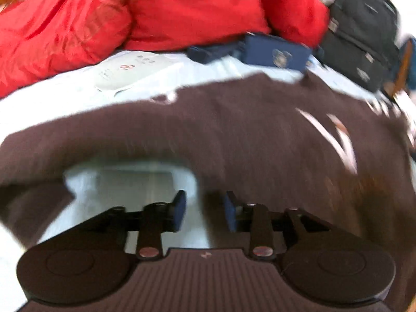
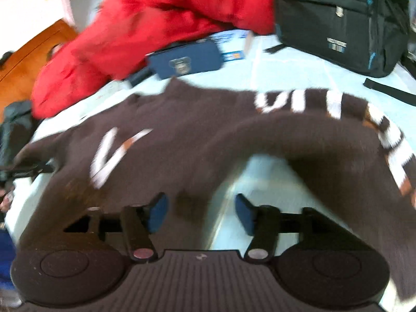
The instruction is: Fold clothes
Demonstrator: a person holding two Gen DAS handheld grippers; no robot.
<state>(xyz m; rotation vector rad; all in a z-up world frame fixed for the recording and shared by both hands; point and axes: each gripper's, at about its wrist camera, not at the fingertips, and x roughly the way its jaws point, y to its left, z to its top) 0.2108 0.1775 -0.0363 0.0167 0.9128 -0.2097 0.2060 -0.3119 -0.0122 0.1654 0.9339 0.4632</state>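
A dark brown sweater (image 1: 234, 130) with white lettering lies spread on a pale blue sheet (image 1: 65, 98). In the left wrist view my left gripper (image 1: 205, 212) is open and empty, low over the near edge of the sweater where a sleeve curves around bare sheet. In the right wrist view the sweater (image 2: 195, 140) shows white and orange sleeve stripes at the right. My right gripper (image 2: 201, 212) is open and empty over the sweater's near edge. Both views are blurred.
A red quilted jacket (image 1: 156, 18) is piled at the back. A navy case (image 1: 275, 52) and a black backpack (image 1: 361, 31) lie behind the sweater, and a white packet (image 1: 130, 70) at the left. An orange wooden surface (image 2: 23, 59) is at far left.
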